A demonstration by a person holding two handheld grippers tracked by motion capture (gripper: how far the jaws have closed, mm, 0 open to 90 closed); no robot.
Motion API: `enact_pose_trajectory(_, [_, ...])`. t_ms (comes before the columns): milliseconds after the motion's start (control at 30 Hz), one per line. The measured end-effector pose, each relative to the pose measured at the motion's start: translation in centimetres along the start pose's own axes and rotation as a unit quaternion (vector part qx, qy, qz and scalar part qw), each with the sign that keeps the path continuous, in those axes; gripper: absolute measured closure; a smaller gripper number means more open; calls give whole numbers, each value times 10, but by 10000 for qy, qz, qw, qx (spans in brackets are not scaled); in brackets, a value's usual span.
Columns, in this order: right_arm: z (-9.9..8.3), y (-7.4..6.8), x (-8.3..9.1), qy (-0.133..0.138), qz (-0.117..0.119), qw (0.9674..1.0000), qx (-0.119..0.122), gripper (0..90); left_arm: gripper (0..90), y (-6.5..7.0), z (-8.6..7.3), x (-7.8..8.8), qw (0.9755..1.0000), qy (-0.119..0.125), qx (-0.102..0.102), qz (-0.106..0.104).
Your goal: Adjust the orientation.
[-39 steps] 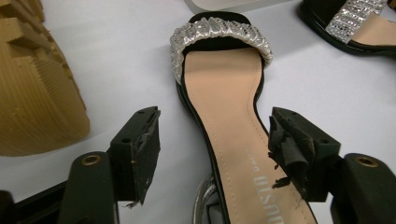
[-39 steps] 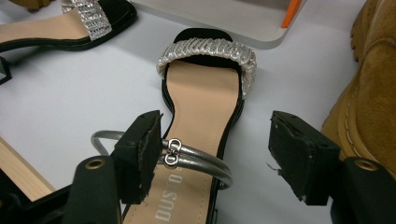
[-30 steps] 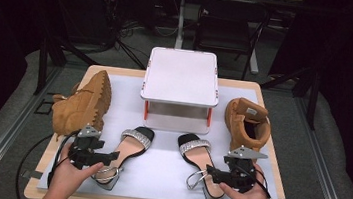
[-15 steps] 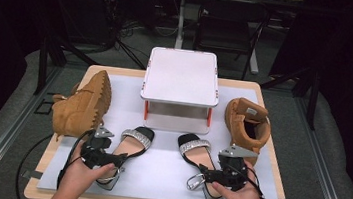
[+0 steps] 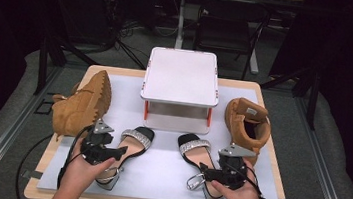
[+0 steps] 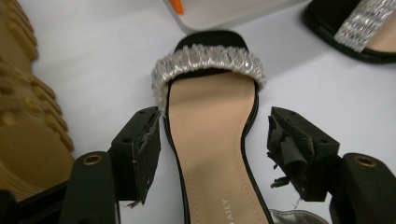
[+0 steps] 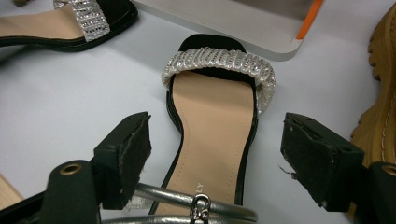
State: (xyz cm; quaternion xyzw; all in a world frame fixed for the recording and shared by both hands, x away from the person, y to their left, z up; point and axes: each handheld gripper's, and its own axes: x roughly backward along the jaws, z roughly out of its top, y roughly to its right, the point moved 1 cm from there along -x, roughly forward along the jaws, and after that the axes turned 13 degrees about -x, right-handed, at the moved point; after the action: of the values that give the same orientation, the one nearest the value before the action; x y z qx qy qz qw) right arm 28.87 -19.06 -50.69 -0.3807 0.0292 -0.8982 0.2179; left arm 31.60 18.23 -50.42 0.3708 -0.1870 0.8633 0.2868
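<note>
Two black sandals with glittery silver toe straps lie on the white mat. My left gripper stands over the left sandal. In the left gripper view its jaws straddle the tan insole; they have just been closing a little. The left pad is close to the sole's edge, and the right pad stands apart from it. My right gripper is open over the right sandal. In the right gripper view both pads stand wide of the insole, with the silver ankle strap just below them.
A tan boot lies on its side at the left, close to my left gripper. A second tan boot stands upright at the right. A white stand with orange legs sits behind the sandals. The mat's front edge is near the hands.
Both hands have edged forward from the table's front, bringing each gripper further along its sandal. The left jaws look slightly narrower.
</note>
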Motion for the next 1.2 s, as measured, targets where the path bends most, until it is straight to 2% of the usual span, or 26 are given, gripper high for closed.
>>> enact_pose_trajectory(67, [0,0,-1,15,-3,10000,-33,241,342,2,-2,-7,9999,-138,-45,70])
enact_pose_trajectory(133, [1,0,-3,-6,-26,10000,-35,241,330,3,-4,-12,9998,-207,22,-35])
enact_pose_trajectory(200, [1,0,-5,-99,-30,9999,-57,241,299,3,-5,-16,9996,-281,51,-43])
enact_pose_trajectory(300, [2,-1,-8,-191,-22,9998,-104,240,297,5,-6,-18,9993,-369,14,-97])
enact_pose_trajectory(467, [2,-4,-14,-276,-55,9996,-57,235,297,9,-7,-23,9985,-553,-2,-64])
enact_pose_trajectory(733, [3,-5,-18,-301,-91,9995,-72,228,290,10,-14,-28,9977,-674,-4,-22])
enact_pose_trajectory(1100, [0,-8,-33,-675,-262,9974,11,206,289,8,-22,-31,9973,-709,140,-108])
enact_pose_trajectory(1200, [-1,-8,-37,-746,-266,9968,-65,207,292,9,-23,-32,9974,-700,139,-126])
